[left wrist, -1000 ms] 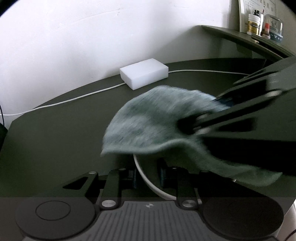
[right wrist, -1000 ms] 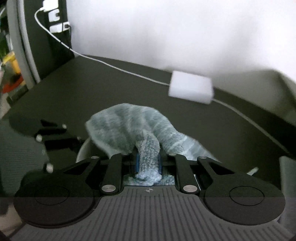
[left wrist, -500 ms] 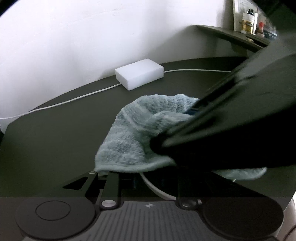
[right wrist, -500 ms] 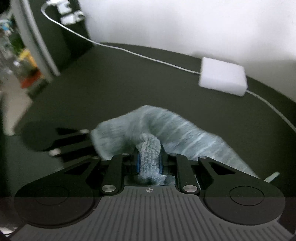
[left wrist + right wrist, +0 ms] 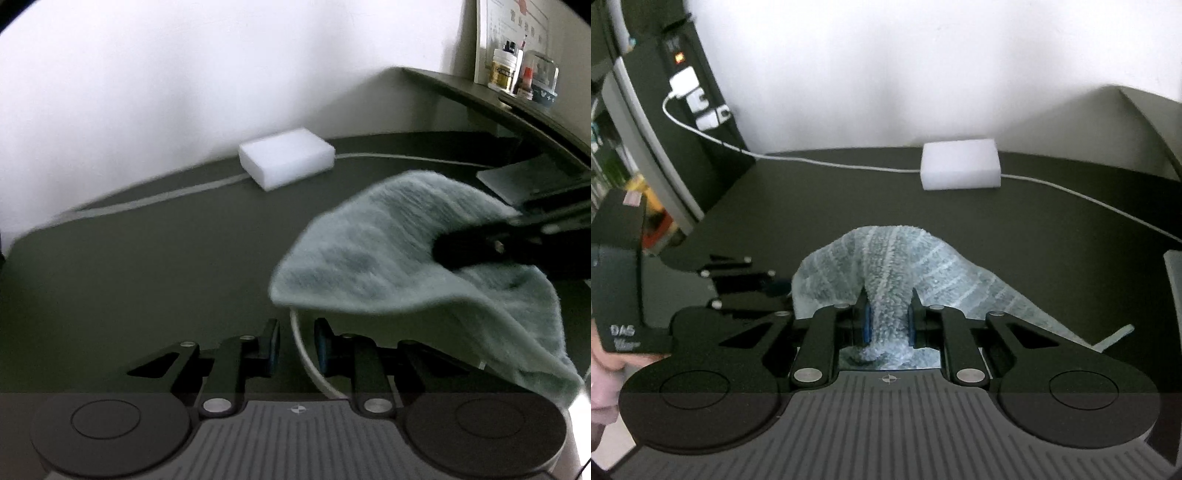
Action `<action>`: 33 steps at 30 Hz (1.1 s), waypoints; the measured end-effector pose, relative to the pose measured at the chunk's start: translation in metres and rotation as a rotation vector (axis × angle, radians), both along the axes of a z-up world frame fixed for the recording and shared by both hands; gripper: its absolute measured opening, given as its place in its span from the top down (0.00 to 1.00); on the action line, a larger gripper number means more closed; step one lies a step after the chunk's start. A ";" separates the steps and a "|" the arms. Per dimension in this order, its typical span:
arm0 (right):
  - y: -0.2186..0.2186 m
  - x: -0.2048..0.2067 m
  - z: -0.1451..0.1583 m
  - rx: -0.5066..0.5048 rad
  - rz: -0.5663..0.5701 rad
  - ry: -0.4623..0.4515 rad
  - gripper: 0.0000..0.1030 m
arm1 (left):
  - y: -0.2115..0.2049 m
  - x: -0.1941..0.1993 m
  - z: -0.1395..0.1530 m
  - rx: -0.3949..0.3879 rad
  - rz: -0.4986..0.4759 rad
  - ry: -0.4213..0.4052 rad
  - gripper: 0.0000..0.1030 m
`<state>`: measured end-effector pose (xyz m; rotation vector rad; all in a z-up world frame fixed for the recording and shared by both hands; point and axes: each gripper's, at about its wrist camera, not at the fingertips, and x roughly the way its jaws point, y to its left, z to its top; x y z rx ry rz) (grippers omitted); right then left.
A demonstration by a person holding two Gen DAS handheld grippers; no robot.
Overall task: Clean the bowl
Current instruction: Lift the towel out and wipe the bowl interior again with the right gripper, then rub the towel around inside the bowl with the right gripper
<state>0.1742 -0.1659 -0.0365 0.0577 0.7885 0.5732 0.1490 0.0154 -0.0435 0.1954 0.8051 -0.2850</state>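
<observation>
A white bowl [image 5: 301, 354] shows only as a curved rim between the fingers of my left gripper [image 5: 295, 345], which is shut on that rim. A grey-green towel [image 5: 399, 258] drapes over the bowl and hides its inside. My right gripper [image 5: 888, 317] is shut on a bunched fold of the towel [image 5: 886, 266]. In the left wrist view the right gripper [image 5: 476, 251] reaches in from the right and presses into the cloth. In the right wrist view the left gripper [image 5: 772, 284] sits at the towel's left edge, and the bowl is hidden.
A white sponge block [image 5: 286, 158] lies on a white cable [image 5: 831, 164] near the wall on the dark table [image 5: 129, 266]. A raised shelf at right carries small jars [image 5: 504, 74]. A power strip with plugs [image 5: 690, 88] stands at the far left. A hand [image 5: 605, 360] holds the left gripper.
The right gripper with the towel has swung to the right across the bowl and lifted clear of the left wrist view's centre. The left gripper keeps its hold on the rim.
</observation>
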 end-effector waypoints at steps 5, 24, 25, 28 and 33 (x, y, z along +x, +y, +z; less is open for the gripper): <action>0.005 0.001 -0.004 -0.004 0.023 0.010 0.83 | -0.014 0.010 -0.004 0.033 -0.067 0.013 0.85; 0.064 -0.006 -0.008 -0.247 0.080 -0.071 0.85 | -0.012 -0.030 -0.006 0.064 0.042 0.009 0.89; 0.055 -0.012 -0.006 -0.257 0.079 -0.076 0.85 | -0.011 -0.030 -0.006 0.059 0.046 0.010 0.89; 0.041 -0.024 -0.004 -0.246 0.107 -0.049 0.82 | -0.008 -0.030 -0.006 0.031 0.055 0.014 0.89; 0.047 -0.021 -0.010 -0.144 0.196 0.053 0.83 | -0.008 -0.031 -0.006 0.026 0.055 0.010 0.89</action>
